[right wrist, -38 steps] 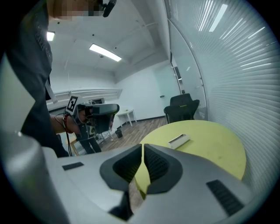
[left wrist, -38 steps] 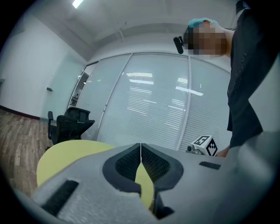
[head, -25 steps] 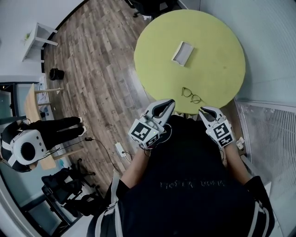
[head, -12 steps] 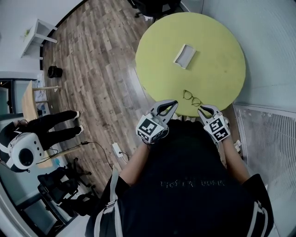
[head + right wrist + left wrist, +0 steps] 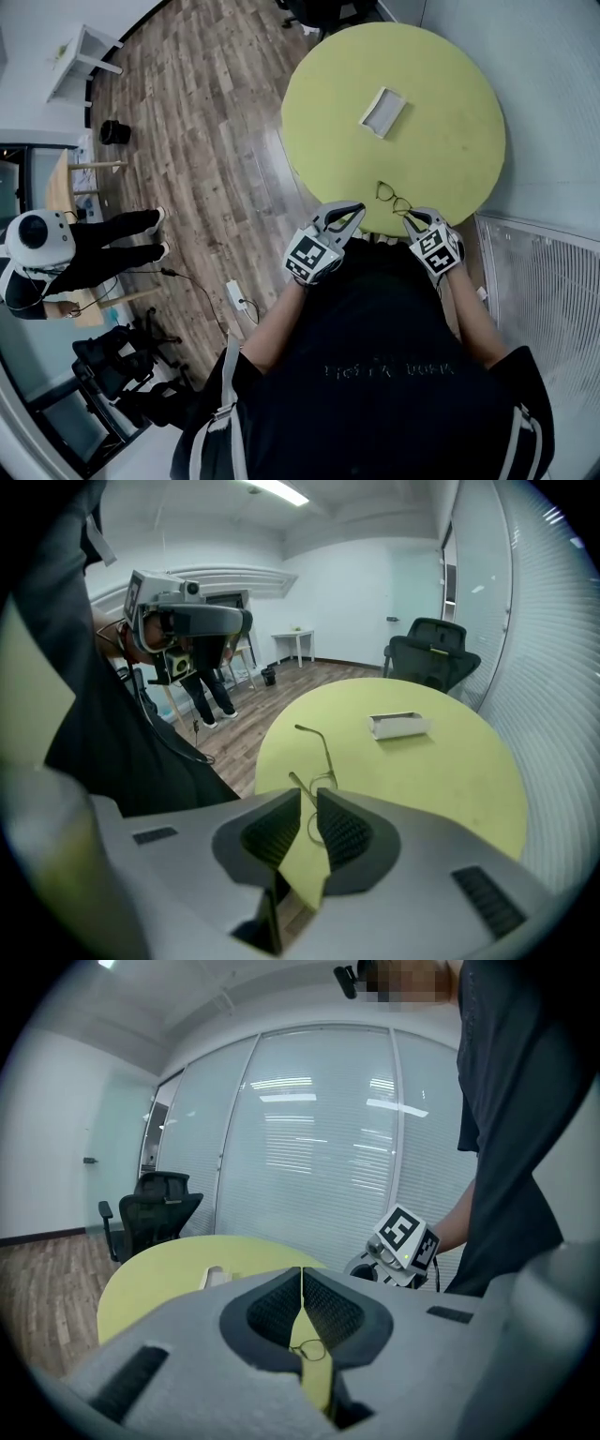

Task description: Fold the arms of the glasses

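Thin-framed glasses (image 5: pixel 393 199) lie with both arms spread on the round yellow-green table (image 5: pixel 441 84), near its edge closest to me. My left gripper (image 5: pixel 352 216) hovers at the table edge just left of them, shut and holding nothing. In the left gripper view the glasses (image 5: pixel 308 1348) show below the closed jaw tips of the left gripper (image 5: pixel 302 1279). My right gripper (image 5: pixel 412 218) sits just short of the glasses on their right. In the right gripper view its jaws (image 5: pixel 309 808) stand a narrow gap apart, with the glasses (image 5: pixel 320 761) just beyond, untouched.
A small white box (image 5: pixel 382 108) rests mid-table, also seen as the white box (image 5: pixel 399 725). A person in dark clothes (image 5: pixel 89 251) stands on the wood floor at left. A black office chair (image 5: pixel 433 658) stands beyond the table, and glass walls with blinds (image 5: pixel 544 281) run along the right.
Both grippers have moved forward to the table edge, closing in on the glasses from either side. The glasses have not moved.
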